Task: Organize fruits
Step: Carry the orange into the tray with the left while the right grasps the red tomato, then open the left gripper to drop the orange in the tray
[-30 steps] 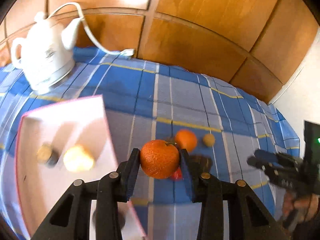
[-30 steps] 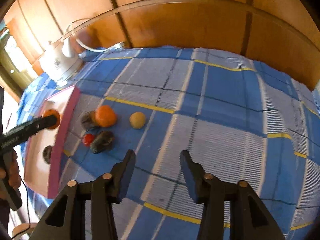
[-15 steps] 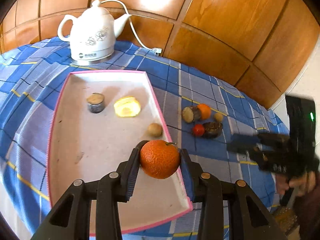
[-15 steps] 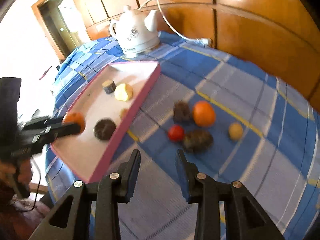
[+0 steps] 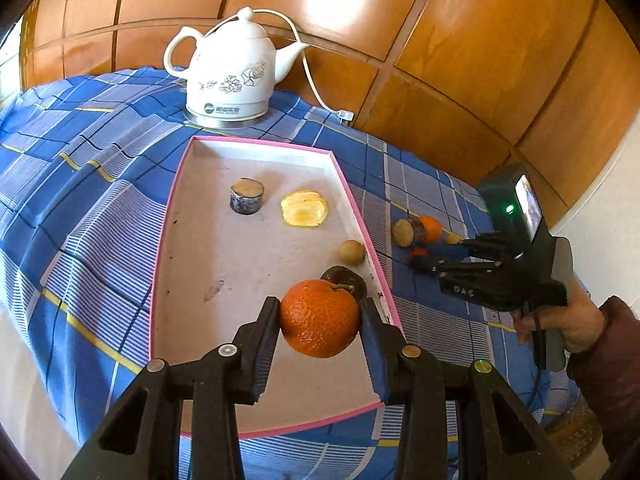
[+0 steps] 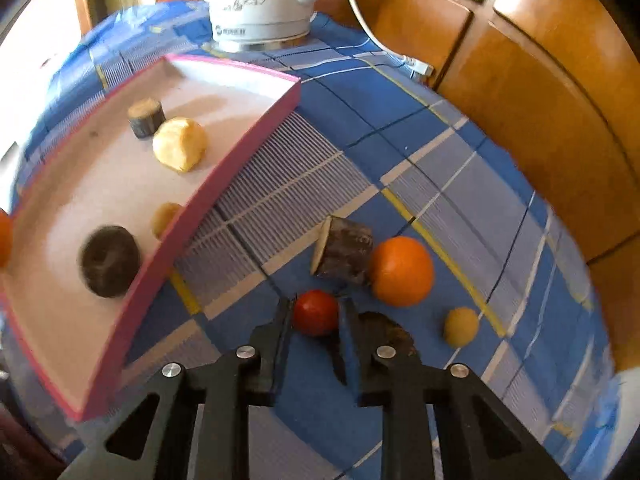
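on a blue checked tablecloth [image 5: 100, 184], the left gripper [image 5: 320, 320] pinches a round orange tangerine [image 5: 319, 318] now carried over the pink-rimmed white tray [image 5: 172, 216] — while the right gripper [image 6: 315, 314] has just closed around a small red tomato [image 6: 316, 312], next fruit to go.

I see a dimpled tangerine [image 5: 319, 322] clamped above the pink tray's [image 5: 256, 142] 5 o'clock corner; a red tomato [image 6: 315, 312] lies on the cloth.

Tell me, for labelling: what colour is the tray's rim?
Pink, around a white floor. The tray shows best in the left wrist view.
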Motion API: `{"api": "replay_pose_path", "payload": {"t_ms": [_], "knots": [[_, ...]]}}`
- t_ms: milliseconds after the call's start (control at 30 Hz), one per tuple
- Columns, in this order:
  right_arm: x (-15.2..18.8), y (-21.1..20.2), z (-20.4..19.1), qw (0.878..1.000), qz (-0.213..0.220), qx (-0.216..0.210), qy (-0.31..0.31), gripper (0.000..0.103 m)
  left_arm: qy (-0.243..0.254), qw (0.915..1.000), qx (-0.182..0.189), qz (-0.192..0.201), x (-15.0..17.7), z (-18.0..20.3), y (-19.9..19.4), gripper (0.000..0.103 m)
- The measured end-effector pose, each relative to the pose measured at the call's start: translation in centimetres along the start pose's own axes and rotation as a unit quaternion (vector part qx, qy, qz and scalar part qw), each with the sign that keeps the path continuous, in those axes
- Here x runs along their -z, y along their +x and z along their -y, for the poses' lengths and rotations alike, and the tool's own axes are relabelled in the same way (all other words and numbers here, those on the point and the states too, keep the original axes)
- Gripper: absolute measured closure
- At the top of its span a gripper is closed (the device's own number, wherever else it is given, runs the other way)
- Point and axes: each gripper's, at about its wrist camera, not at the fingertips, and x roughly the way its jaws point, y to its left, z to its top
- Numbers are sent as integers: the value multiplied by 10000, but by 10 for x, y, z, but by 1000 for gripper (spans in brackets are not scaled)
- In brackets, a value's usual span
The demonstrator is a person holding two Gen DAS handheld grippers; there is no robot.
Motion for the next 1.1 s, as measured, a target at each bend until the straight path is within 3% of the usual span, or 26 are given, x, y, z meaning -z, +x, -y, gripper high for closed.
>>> {"api": "replay_pose_path", "payload": {"t_ms": [100, 267, 433, 700, 967, 1033, 1100], "knots": [[16, -17, 0, 9999, 80, -75, -19, 80, 38, 10000, -51, 66, 2, -1, -4, 63], [53, -47, -10, 9973, 198, -703, 110, 80, -115, 9998, -136, 84, 3, -12, -4, 63], [86, -43, -16, 9967, 72, -783, 209, 80, -309, 9993, -184, 79, 0, -23, -3, 63], [91, -38, -9, 9944, 243, -950, 386, 80, -477, 9984, -313, 57, -25, -31, 12, 63], [91, -39, -8, 9944, 260, -972, 311, 80, -270, 9973, -678, -56, -56, -19, 52, 63], [91, -38, -10, 9948, 257, -946, 265, 80, -218, 9965, -804, -84, -62, -15, 61, 61], [91, -39, -10, 9948, 253, -948, 271, 80, -106, 9958, -908, -14, -65, -10, 64, 45]]}}
